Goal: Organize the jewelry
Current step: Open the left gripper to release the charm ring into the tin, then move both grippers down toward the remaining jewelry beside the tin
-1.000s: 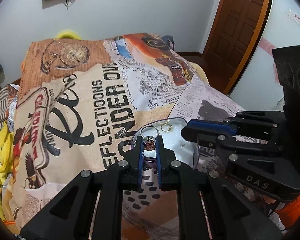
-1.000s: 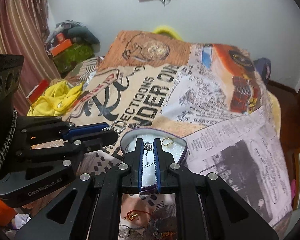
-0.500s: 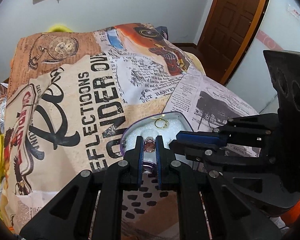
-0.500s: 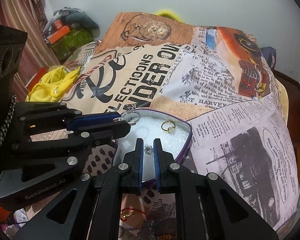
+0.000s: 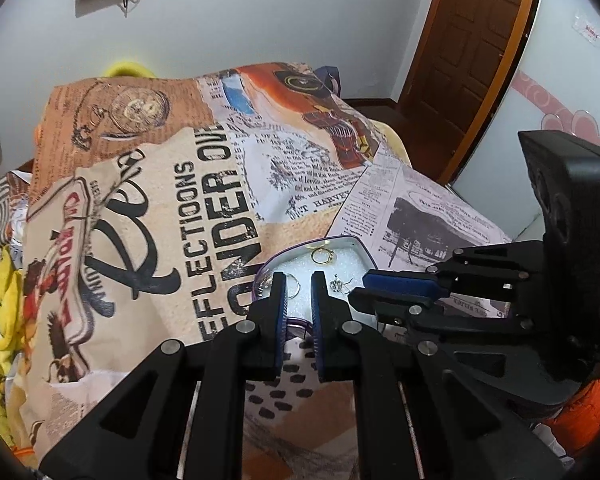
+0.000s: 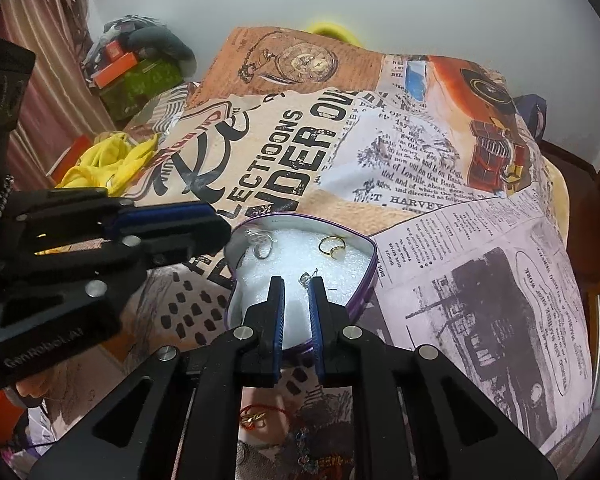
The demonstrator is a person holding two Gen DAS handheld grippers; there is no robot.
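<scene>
A heart-shaped tin (image 6: pixel 370 276) with a purple rim and white foam lining sits on a bed covered by a newspaper-print bedspread (image 6: pixel 460 264). The open tin likely serves as the collecting place, its soft foam keeping small pieces from rolling.

Three pieces rest on the foam. A silver ring (image 6: pixel 262 247) lies at the left lobe, and a gold ring (image 6: pixel 332 247) at the right lobe. A small silver earring (image 6: pixel 306 279) lies nearer the tin's point, its thin hook wire trailing off to the right. The rings lie roughly flat, their openings facing up. The tin's long axis runs from its point, nearest the right wrist camera, away toward its two lobes.

The left hand-held gripper (image 5: pixel 298 280) hovers over the tin's left side, its fingers a narrow gap apart and gripping nothing. The silver ring (image 5: pixel 293 283) shows just beyond its left finger.

The right hand-held gripper (image 6: pixel 298 284) hovers over the tin's pointed end, fingers likewise slightly parted and empty. The earring sits just off its right fingertip.

More jewelry (image 6: pixel 256 420), including a red-corded piece, lies on the bedspread below the tin, probably still to be sorted.
</scene>
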